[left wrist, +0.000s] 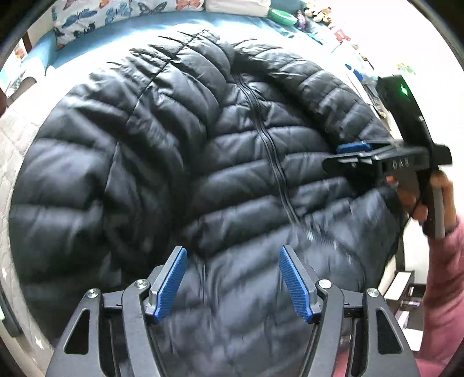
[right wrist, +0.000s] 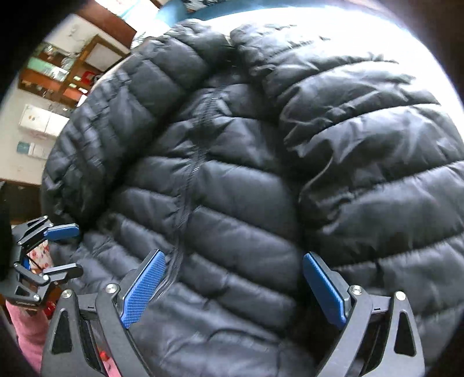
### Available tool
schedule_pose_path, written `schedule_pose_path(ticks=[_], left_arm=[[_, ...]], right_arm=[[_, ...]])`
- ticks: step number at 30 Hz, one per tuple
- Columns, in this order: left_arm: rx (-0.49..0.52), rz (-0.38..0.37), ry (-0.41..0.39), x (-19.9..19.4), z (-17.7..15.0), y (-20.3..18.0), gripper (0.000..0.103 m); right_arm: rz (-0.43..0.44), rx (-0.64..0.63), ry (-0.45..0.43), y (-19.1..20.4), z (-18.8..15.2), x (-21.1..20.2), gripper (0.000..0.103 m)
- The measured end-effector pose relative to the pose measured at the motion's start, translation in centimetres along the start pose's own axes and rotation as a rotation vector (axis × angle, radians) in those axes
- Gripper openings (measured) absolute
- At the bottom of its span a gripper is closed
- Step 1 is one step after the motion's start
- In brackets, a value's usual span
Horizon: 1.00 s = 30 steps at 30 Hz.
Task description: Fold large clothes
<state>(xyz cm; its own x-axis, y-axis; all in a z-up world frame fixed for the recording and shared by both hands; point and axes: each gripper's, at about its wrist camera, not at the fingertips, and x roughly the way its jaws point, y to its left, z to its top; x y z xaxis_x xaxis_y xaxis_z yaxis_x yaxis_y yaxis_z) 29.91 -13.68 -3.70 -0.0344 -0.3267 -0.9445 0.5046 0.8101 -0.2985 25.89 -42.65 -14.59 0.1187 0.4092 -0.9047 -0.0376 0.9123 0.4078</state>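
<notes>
A large black quilted puffer jacket (left wrist: 185, 162) lies spread on the bed, zipper (left wrist: 269, 150) running down its middle. It fills the right wrist view too (right wrist: 261, 174). My left gripper (left wrist: 232, 255) is open, blue pads apart, just above the jacket's near hem. My right gripper (right wrist: 233, 265) is open over the jacket, holding nothing. The right gripper also shows in the left wrist view (left wrist: 345, 155) at the jacket's right edge. The left gripper shows in the right wrist view (right wrist: 69, 249), open at the jacket's left edge.
The jacket lies on a blue sheet (left wrist: 116, 43) with a butterfly-print pillow (left wrist: 95, 20) at the head. A grey quilt (left wrist: 11, 139) is on the left. Small items (left wrist: 313, 14) crowd the far right. Wooden shelves (right wrist: 66, 69) stand beyond the bed.
</notes>
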Motion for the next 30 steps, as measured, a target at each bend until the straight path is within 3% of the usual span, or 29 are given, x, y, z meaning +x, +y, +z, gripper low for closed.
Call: schedule_pose_path(ticks=[2,4,9,13,14,18,20,22,23,28,29,30], left_arm=[[-0.028,-0.022,0.036,1.1,1.6,0.8,0.070],[-0.043,-0.019,0.047,2.0,2.9,1.4,0.070],[-0.122,-0.034,0.048,3.3,4.8,3.9,0.070],[-0.191,0.034,0.022,3.4,5.0,6.2,0.052],[-0.210,0.047,0.014,3.3,4.9,6.8,0.049],[-0.307,0.124,-0.036,2.0,3.7,10.0,0.026],[-0.364,0.208,-0.049,1.4,2.8,12.0,0.025],[-0.396,0.364,-0.035,1.2,1.7,14.0,0.025],[-0.404,0.384,-0.024,1.2,1.2,14.9,0.025],[-0.505,0.271,-0.041,-0.9,-0.7,18.2,0.026],[-0.512,0.242,-0.044,-1.3,-0.6,18.4,0.029],[-0.512,0.189,-0.058,-2.0,-0.5,18.3,0.038]], right_arm=[[-0.016,0.033,-0.019,-1.0,0.4,-0.5,0.100],[-0.075,0.073,-0.060,-2.2,0.6,-1.6,0.095],[-0.238,0.161,-0.129,-5.6,0.1,-3.6,0.095],[-0.480,0.245,-0.121,-9.3,-1.3,-4.5,0.095],[-0.490,0.250,-0.113,-10.1,-1.6,-4.5,0.096],[-0.386,0.298,-0.117,-12.8,-2.9,-5.4,0.096],[-0.408,0.284,-0.118,-13.3,-2.8,-5.9,0.096],[-0.417,0.263,-0.112,-13.5,-2.6,-6.1,0.096],[-0.415,0.258,-0.113,-13.6,-2.4,-6.1,0.096],[-0.372,0.215,-0.151,-12.7,-2.0,-7.1,0.096],[-0.361,0.203,-0.157,-12.4,-2.5,-7.7,0.096],[-0.337,0.191,-0.163,-12.2,-1.9,-7.8,0.096]])
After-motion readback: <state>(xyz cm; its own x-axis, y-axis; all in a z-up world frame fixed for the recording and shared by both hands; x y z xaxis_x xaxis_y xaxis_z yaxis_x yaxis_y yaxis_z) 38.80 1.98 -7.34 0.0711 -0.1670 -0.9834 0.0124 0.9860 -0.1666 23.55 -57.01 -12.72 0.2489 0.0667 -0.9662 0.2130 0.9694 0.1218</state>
